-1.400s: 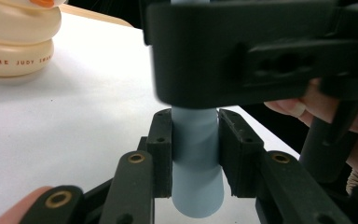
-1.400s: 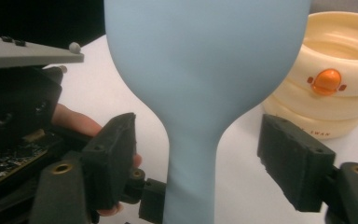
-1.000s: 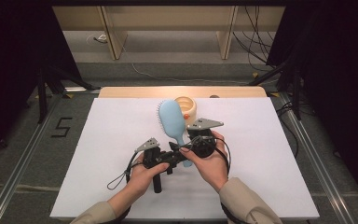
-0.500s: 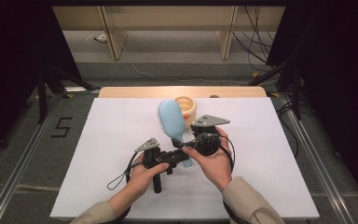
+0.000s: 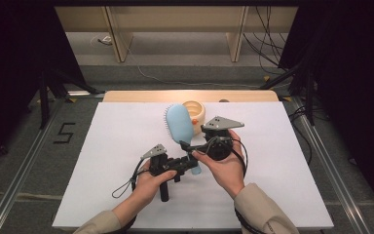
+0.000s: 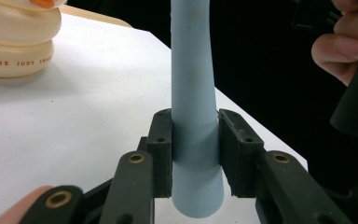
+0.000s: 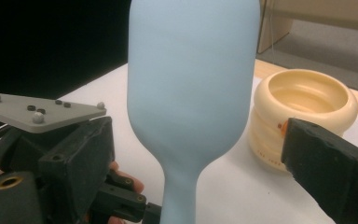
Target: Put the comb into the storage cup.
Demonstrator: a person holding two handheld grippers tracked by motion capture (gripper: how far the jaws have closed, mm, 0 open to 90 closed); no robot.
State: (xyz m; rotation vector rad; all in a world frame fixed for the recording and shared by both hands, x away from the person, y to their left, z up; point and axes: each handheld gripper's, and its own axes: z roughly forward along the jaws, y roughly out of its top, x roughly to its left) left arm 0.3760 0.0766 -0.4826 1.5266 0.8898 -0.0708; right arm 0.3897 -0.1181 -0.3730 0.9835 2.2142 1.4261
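Left gripper view — left gripper (image 6: 195,154) clamps brush handle (image 6: 193,93); right seemingly wide.

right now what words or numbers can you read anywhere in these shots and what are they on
"THE JUDY SHER": small reddish capitals on the side of the cream ribbed cup, cut off at the brush handle held in the left gripper, so the rest cannot be read.
"5": dark numeral on the grey floor left of the table.
The same print on the cup in the right gripper view is too blurred to read.
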